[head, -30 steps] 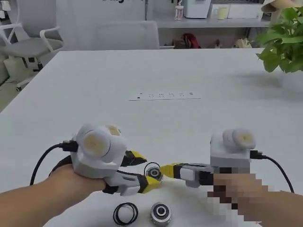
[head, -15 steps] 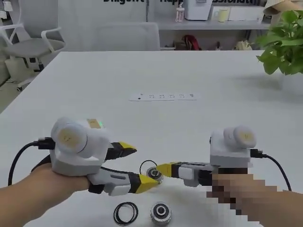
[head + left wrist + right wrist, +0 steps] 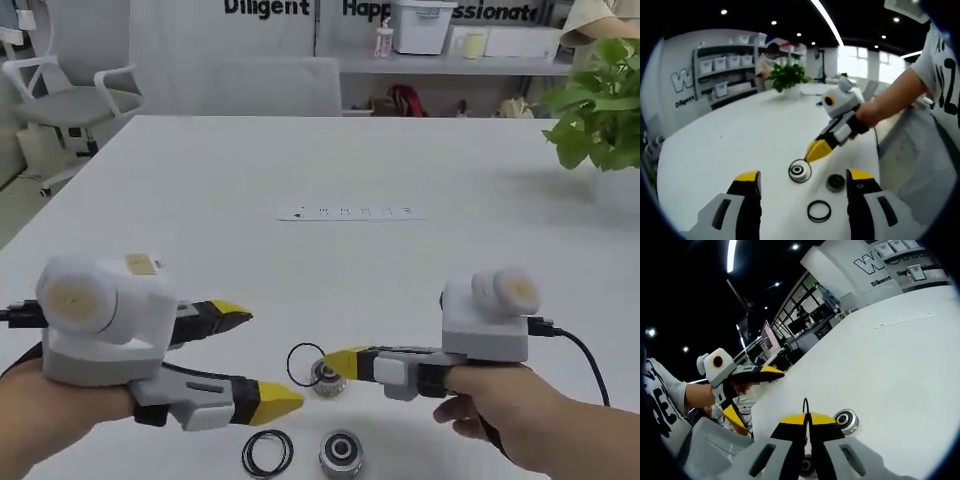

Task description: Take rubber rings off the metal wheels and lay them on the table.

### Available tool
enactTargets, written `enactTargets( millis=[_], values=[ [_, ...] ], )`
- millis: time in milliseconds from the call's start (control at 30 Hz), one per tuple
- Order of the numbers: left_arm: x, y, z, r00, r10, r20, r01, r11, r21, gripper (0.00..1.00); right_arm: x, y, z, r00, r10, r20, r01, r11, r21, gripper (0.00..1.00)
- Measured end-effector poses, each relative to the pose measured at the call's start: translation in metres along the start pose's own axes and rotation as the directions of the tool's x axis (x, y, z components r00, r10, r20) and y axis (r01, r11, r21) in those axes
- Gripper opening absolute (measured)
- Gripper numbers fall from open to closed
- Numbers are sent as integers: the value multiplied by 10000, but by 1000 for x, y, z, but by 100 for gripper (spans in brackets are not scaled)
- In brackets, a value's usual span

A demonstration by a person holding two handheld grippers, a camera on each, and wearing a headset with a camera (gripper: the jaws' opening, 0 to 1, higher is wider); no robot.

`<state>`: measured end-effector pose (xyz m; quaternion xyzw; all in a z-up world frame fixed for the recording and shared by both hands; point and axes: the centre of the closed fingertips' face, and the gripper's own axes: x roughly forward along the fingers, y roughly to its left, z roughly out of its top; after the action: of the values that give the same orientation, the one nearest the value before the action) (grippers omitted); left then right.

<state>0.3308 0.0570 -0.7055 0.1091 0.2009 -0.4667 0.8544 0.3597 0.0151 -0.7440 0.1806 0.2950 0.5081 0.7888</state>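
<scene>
Right gripper [image 3: 335, 362]: jaws pressed together, pinching one rubber ring [image 3: 290, 363] at the very tips. The ring stood out ahead of the tips as an open loop, clear of the metal; in the right gripper view it rose edge-on as a thin line from between the closed jaws. The stripped wheel [image 3: 325, 376] lay on the table [image 3: 350, 270] just beside and below those tips, apparently close against the loop, contact not resolvable. Left gripper [image 3: 252, 360]: jaws spread wide, holding nothing, facing the right gripper's tips across a gap; in its own view the wheel sat straight ahead between its jaws, out of reach. Loose rings [image 3: 267, 452] and a second wheel [image 3: 340, 450] lay on the person's side of both grippers, the rings nearer the left gripper's lower jaw. Judgement: laying the ring down falls to the right gripper, which must carry it down and toward the loose rings. Change from a second before: the left gripper then bracketed the wheel beside the right tips; it had since backed away, and the ring had come off.
</scene>
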Motion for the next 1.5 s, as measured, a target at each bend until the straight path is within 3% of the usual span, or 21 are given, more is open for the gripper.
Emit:
enactTargets(
  millis=[400,833,1233,1500],
  values=[
    [-23,-3,-9,9996,266,78,-265,9995,-169,77,8,18,-14,9979,396,-518,-398,9992,-22,0],
    [-41,-9,-18,9987,496,98,-492,9982,-350,79,18,37,-40,9861,886,-1407,-879,9961,111,0],
    [-50,-9,-28,9976,692,55,-687,9957,-620,79,29,42,-57,9732,974,-2084,-956,9952,188,0],
    [-53,-9,-34,9970,771,-43,-772,9946,-690,79,32,37,-67,9677,583,-2454,-627,9980,-102,0]
  ],
)
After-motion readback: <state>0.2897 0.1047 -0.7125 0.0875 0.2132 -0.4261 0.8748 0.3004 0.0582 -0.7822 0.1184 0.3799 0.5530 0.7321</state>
